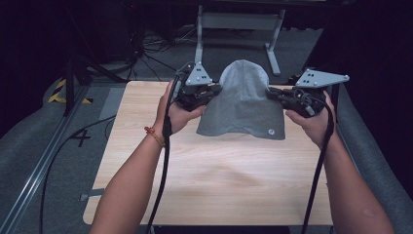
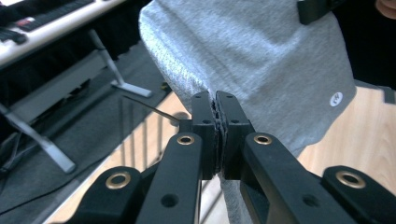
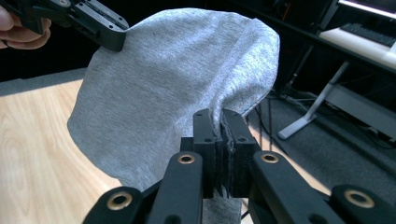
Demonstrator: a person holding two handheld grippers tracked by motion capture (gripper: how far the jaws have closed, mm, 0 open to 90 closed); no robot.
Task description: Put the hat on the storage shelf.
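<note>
Forearms came in from the bottom of the high view, each hand gripping a set of tongs above the far half of the counter [image 1: 209, 165]. Between them hung a grey cloth [image 1: 242, 100], a soft knit piece with a rounded top and a small round white mark near its lower corner on the right side. It was lifted clear at the top and spread wide, its lower hem lying close to the wood; whether the hem touched the counter could not be told.

Left tongs [image 1: 209, 91] were closed tight on the cloth's left edge. In the left gripper view the two black jaws stood pressed together with a thin fold of grey fabric [image 2: 252, 60] pinched between them, the rest of the cloth rising beyond and to the right.

Right tongs [image 1: 273, 93] were likewise clamped on the cloth's right edge. In the right gripper view the jaws met on a bunched fold, with the cloth [image 3: 173, 79] billowing away to the left, and the left tongs [image 3: 112, 39] biting its far edge at the upper left.

Cables trailed from both tongs down along the arms. A red band [image 1: 155, 136] sat on the left wrist. Beyond the counter stood a grey metal frame [image 1: 238, 29] on dark carpet.
</note>
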